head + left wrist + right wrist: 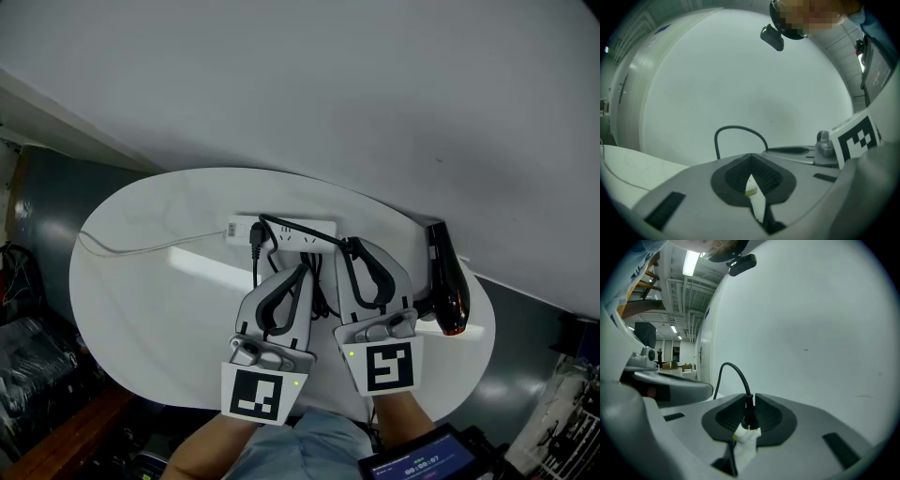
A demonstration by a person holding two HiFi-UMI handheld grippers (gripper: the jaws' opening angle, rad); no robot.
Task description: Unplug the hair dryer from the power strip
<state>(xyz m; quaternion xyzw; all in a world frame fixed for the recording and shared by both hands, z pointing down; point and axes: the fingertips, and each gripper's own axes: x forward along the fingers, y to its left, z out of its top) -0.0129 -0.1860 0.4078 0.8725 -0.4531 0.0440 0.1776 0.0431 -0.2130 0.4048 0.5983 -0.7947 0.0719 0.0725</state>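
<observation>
The right gripper point(750, 405) is clenched on a black plug point(749, 418), whose cord point(731, 369) arches up and away to the left. In the head view these jaws sit at the right end of the white power strip point(292, 238), which lies near the far edge of the tabletop point(159, 319). The plug looks clear of the power strip, though the jaws hide its prongs. The left gripper point(751, 157) is closed with nothing between its pads, just on the near side of the power strip. The black hair dryer point(448, 281) lies at the right edge. A white lead point(131, 247) trails from the power strip toward the left edge
</observation>
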